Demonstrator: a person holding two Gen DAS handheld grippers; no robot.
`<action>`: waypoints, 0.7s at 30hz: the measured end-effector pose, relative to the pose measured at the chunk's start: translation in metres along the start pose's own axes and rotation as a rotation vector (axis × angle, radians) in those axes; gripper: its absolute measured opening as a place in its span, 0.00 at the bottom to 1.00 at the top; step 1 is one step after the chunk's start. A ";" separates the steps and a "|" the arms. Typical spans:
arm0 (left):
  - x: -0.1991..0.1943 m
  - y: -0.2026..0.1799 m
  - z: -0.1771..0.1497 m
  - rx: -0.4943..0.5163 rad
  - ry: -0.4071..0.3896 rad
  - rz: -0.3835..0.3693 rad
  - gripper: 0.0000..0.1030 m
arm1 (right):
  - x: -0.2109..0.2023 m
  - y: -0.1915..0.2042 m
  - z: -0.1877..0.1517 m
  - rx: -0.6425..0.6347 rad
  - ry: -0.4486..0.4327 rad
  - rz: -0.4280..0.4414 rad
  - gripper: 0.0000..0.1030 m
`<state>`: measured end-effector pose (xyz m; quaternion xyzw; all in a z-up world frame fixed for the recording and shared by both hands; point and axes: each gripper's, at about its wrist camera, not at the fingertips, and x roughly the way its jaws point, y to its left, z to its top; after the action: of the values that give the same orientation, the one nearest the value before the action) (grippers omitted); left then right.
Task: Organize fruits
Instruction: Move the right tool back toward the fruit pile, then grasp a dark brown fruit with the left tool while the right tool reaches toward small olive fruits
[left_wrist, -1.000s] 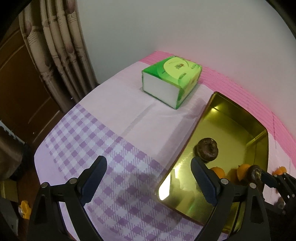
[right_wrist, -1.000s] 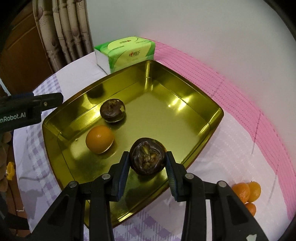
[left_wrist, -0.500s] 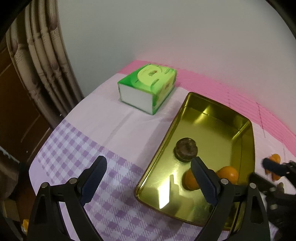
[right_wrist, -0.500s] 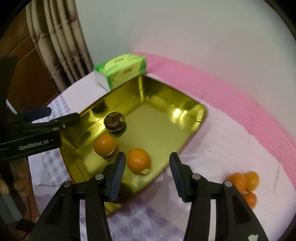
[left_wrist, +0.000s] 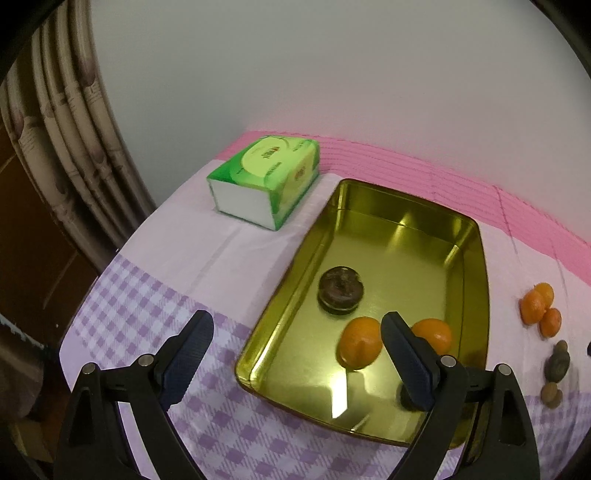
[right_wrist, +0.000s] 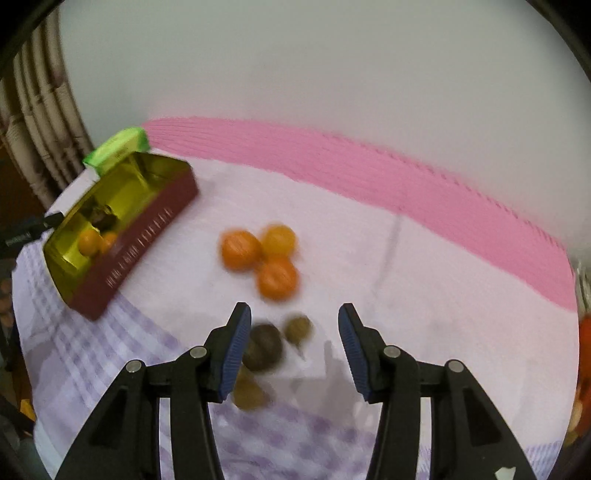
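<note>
Open left hand-held gripper over the gold tray; two oranges at tray's 6 o'clock, tissue pack at 10

Your light is soft indoor light from above, and both views darken to black at the rounded fisheye corners, where the curtain bows. In your left view the gold tray throws bright glare streaks off its floor and walls. Your right view is smeared by motion: the oranges and brown fruits have soft edges, so their count is perhaps unreliable. Faint shadows lie under your right tongs on the surface.
</note>
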<state>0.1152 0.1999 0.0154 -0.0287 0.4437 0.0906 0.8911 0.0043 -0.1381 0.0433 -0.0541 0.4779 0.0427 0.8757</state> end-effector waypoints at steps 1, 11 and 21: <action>0.000 -0.002 -0.001 0.005 -0.002 0.006 0.89 | 0.001 -0.003 -0.004 0.007 0.007 0.000 0.46; -0.001 -0.019 -0.007 0.054 0.007 -0.014 0.89 | 0.022 0.026 -0.056 -0.024 0.099 0.135 0.45; -0.007 -0.049 -0.008 0.120 0.019 -0.014 0.89 | 0.050 0.045 -0.047 -0.096 0.111 0.173 0.44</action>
<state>0.1140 0.1499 0.0147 0.0207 0.4566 0.0575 0.8876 -0.0138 -0.0990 -0.0264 -0.0569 0.5258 0.1380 0.8374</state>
